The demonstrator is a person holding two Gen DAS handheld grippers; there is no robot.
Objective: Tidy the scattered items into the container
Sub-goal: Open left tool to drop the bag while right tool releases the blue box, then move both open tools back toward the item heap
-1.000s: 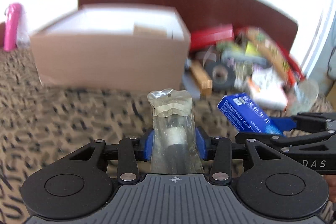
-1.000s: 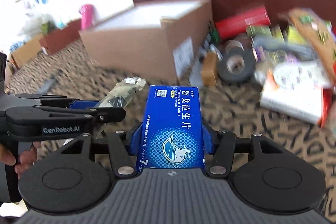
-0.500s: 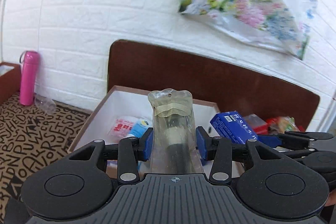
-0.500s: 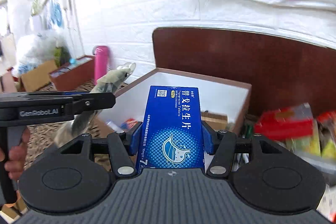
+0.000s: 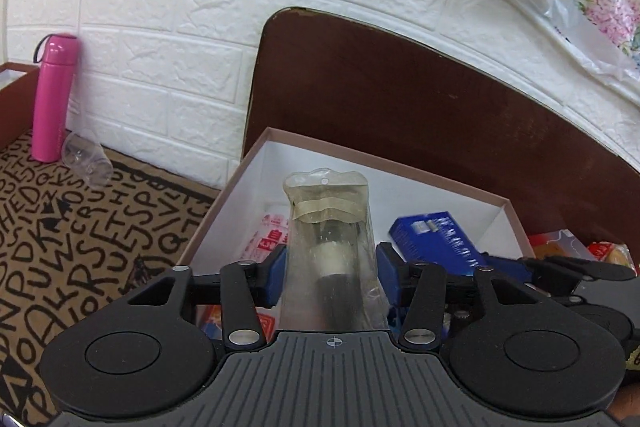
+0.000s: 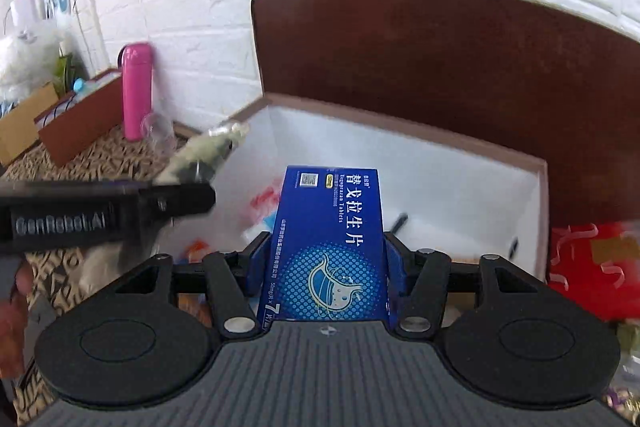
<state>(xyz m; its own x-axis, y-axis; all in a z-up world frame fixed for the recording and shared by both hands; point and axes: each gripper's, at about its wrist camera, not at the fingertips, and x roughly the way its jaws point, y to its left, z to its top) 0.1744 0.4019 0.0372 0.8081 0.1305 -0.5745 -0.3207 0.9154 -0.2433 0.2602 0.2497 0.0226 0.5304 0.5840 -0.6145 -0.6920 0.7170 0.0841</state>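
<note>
— So, where are your tongs right now?

— Both over the white-lined cardboard box [image 5: 440, 183] at frame centre. My left gripper [image 5: 331, 277] has the clear plastic blister pack with a dark cylinder inside [image 5: 330, 247] standing between its blue pads; the jaws are opening, and a gap shows at each side of the pack.

— And the right?

— My right gripper [image 6: 326, 269] is opening too, the blue tablet carton with white lettering [image 6: 330, 247] upright between its pads, a sliver of space on either side.

— What's around you?

— A tan cloth printed with black letters [image 5: 80, 227] at lower left, a white brick-pattern wall [image 5: 180, 7] behind, a dark brown rounded board [image 6: 440, 67] leaning against it. A pink flask [image 5: 52, 95] stands at far left, a clear plastic cup [image 5: 86, 161] lying beside it. Red packets [image 6: 592, 267] sit at the right edge.
</note>
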